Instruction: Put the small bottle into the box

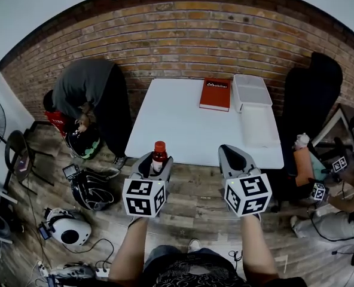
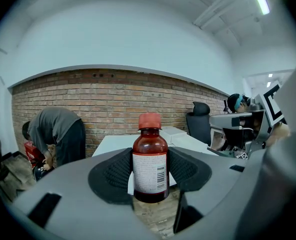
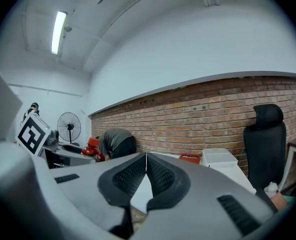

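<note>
Here we go: my left gripper (image 1: 156, 162) has its pads clamped on the small bottle (image 2: 150, 164). It is squeezed from both sides and stands upright with the cap on top. The bottle is dark brown glass or plastic with a red screw cap (image 2: 149, 120). I can't tell how full it is through that dark wall. It hangs right at the near edge of the white table (image 1: 183, 124), at about 11 o'clock from me.

My right gripper (image 3: 146, 176) has its ribbed pads pressed flat together with nothing between them. It hovers at the near edge too, at about 1 o'clock.

Now the box (image 1: 252, 91). It is pale translucent plastic and sits at the table's far right corner, at 1 o'clock and well apart from the bottle. Its top is open, and inside I make out only a plain pale surface. A flat pale lid (image 1: 259, 127) lies on the table just on my side of it.

On to the writing. The bottle wears a white label (image 2: 149, 173) with a barcode down its right side and lines of print too fine to read. Just left of the box, at 12 o'clock, lies a red book (image 1: 216, 93). White lettering runs along its far edge, too small for me to read. Both gripper cubes show black-and-white square markers.
</note>
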The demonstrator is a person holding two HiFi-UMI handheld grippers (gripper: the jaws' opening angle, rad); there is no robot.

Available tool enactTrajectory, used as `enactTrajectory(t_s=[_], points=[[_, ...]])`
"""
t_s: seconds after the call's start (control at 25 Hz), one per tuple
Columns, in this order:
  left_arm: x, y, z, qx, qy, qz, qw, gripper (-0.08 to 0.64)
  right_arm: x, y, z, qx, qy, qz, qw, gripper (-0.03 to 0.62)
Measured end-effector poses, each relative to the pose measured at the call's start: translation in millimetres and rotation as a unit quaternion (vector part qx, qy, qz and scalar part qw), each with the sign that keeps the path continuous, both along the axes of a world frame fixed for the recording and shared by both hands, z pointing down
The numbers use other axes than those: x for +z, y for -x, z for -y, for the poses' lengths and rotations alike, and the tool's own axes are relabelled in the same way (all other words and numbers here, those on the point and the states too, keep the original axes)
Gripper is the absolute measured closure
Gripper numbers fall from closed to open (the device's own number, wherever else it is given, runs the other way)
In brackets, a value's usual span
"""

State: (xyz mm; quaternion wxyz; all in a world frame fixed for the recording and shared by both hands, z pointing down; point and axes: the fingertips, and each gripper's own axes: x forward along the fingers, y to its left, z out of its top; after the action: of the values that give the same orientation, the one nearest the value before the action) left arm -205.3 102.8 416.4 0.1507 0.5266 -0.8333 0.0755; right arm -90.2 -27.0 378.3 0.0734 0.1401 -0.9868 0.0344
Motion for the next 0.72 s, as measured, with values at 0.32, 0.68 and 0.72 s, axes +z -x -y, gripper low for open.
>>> enactTrajectory(t_s=[0.32, 0.68, 0.72], points=[[-11, 16, 22, -0.002, -0.011, 0.009, 0.9999, 0.327, -5, 12, 20, -0.002, -0.006, 0.005, 1.000, 0.571], [5, 54, 59, 0.009, -0.010, 0.001, 0.9999, 0.328, 8, 47, 53, 0.007, -0.006, -0.002, 1.000, 0.571], [5, 61, 66, 0.012, -0.009, 0.001, 0.9999, 0.327, 8, 54, 59, 0.009, -0.006, -0.004, 1.000, 0.571]])
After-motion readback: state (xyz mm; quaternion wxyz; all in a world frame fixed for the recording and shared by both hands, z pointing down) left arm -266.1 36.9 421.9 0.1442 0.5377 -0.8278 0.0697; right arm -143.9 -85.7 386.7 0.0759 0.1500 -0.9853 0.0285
